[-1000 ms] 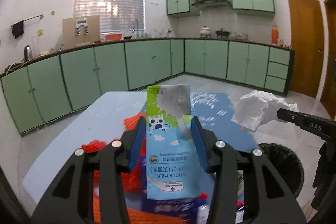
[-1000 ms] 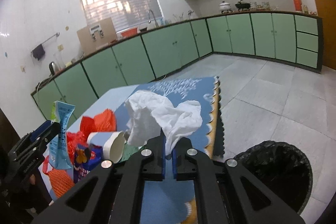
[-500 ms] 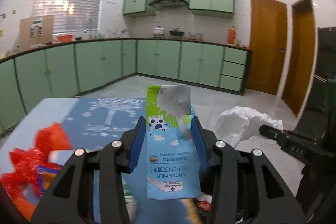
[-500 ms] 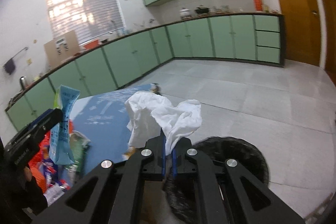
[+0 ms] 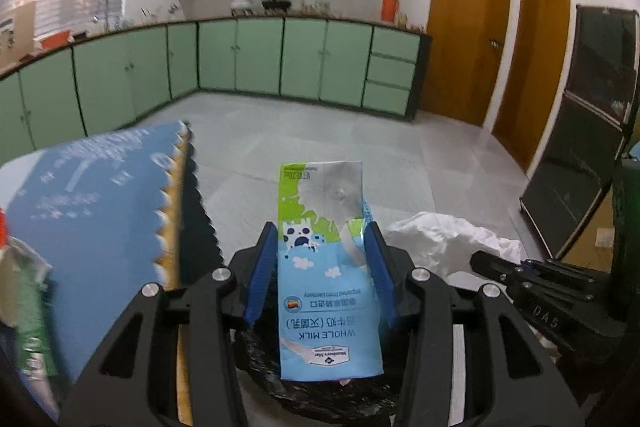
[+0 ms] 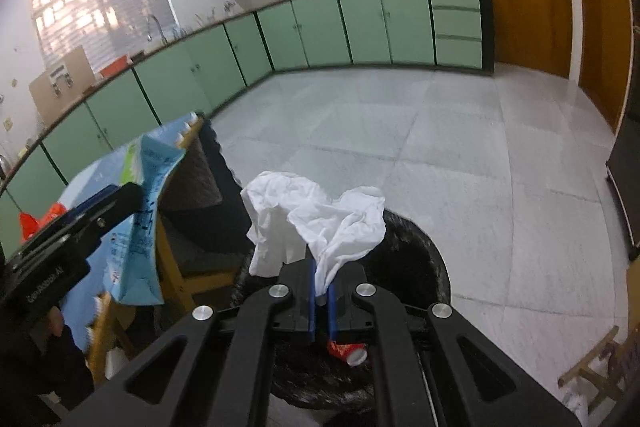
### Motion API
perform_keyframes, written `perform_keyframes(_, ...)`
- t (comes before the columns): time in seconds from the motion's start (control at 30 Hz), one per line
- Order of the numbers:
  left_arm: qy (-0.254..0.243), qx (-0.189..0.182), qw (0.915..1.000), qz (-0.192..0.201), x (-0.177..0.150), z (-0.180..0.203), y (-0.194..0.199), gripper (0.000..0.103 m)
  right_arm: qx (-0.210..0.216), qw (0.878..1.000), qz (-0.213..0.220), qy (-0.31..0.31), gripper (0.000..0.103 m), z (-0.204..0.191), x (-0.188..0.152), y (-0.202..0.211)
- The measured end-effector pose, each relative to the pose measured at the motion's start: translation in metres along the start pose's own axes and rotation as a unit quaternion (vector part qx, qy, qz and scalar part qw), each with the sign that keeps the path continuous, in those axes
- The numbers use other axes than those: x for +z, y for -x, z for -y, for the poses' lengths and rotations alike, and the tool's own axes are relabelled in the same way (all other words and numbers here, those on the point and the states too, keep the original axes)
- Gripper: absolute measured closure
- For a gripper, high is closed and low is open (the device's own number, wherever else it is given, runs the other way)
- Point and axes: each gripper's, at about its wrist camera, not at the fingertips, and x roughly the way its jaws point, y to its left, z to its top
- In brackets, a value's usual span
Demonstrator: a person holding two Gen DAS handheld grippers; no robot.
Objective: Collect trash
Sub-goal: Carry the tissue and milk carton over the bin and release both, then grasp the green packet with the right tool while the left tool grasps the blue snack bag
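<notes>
My left gripper (image 5: 322, 259) is shut on a blue and green whole-milk carton (image 5: 326, 267), held upright above the black-lined trash bin (image 5: 264, 359). The carton also shows in the right wrist view (image 6: 140, 223). My right gripper (image 6: 320, 291) is shut on a crumpled white tissue (image 6: 312, 223) and holds it over the same bin (image 6: 416, 251). The tissue also shows in the left wrist view (image 5: 448, 243). A red can (image 6: 348, 351) lies inside the bin.
The table with a blue scalloped cloth (image 5: 100, 195) is at the left, with green and orange trash (image 5: 24, 307) at its edge. Green cabinets (image 5: 280, 59) line the far walls. Wooden doors (image 5: 468, 43) stand at the right. Grey tiled floor (image 6: 480, 155) lies beyond the bin.
Both grippers have swung right, off the table and over the trash bin, each still holding its item. The table trash has slid to the left edge of view.
</notes>
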Motion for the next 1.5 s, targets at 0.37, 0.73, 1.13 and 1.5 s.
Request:
perform_keyframes(0.37, -0.010, -0.018, 0.9988, -0.044, -0.009, 0.013, -0.048, 0.044, -0.018, 0.999, -0.041, -0.017, 0.061, 0.038, -0.012, -0.026)
perform_keyframes(0.73, 0.001, 0.016, 0.9995, 0.027, 0.016, -0.013, 0.030, 0.038, -0.013, 1.000, 0.011, 0.014, 0.043, 0.003, 0.005, 0.015)
perform_keyframes(1.13, 0.024, 0.186, 0.9792, 0.079, 0.002, -0.136, 0.176, 0.018, 0.091, 0.989, 0.084, 0.075, 0.006, -0.142, 0.015, 0.066)
perform_keyframes(1.5, 0.060, 0.287, 0.9544, 0.054, -0.043, -0.225, 0.236, 0.017, 0.166, 0.979, 0.032, 0.117, 0.013, -0.264, -0.036, 0.021)
